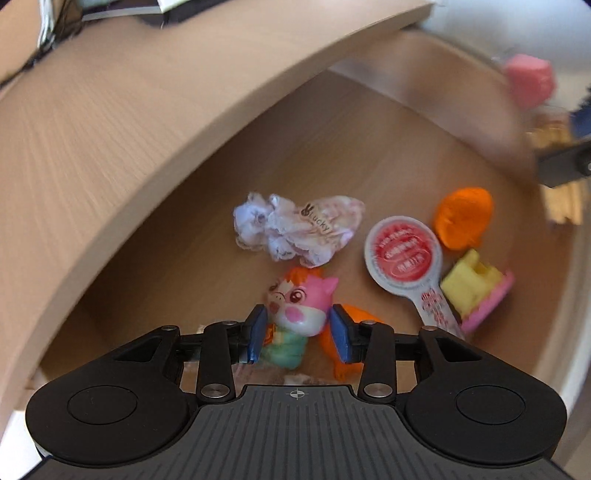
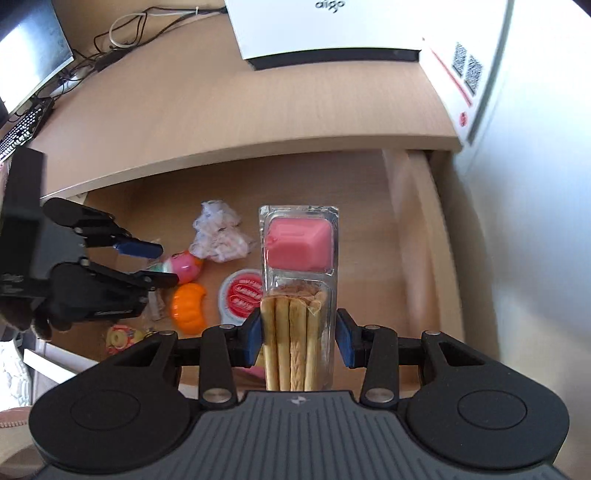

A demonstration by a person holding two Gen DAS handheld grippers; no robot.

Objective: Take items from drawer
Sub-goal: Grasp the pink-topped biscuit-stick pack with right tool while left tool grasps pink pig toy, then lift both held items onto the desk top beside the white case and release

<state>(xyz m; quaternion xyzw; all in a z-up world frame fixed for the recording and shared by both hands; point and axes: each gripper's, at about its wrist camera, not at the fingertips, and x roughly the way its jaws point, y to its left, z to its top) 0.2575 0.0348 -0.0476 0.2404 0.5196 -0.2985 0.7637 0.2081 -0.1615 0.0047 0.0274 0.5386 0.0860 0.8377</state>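
Note:
The open wooden drawer (image 1: pixel 192 266) holds a pink cartoon toy figure (image 1: pixel 303 310), a crumpled "Lucky" wrapper (image 1: pixel 295 229), a red-and-white spoon-shaped packet (image 1: pixel 402 254), an orange pumpkin toy (image 1: pixel 463 218) and a yellow-and-pink block (image 1: pixel 476 295). My left gripper (image 1: pixel 298 334) points down into the drawer, open, its blue pads either side of the toy figure without pressing it. My right gripper (image 2: pixel 299 338) is shut on a clear snack pack (image 2: pixel 299 266) of biscuit sticks and pink dip, held above the drawer. The left gripper (image 2: pixel 159 262) also shows in the right wrist view.
The desk top (image 2: pixel 258 110) overhangs the drawer's back. On it stand a white box (image 2: pixel 325 29), a monitor (image 2: pixel 29 48) and cables. The drawer's right wall (image 2: pixel 417 240) lies beside the snack pack. A second orange piece (image 1: pixel 347 343) lies under the left fingers.

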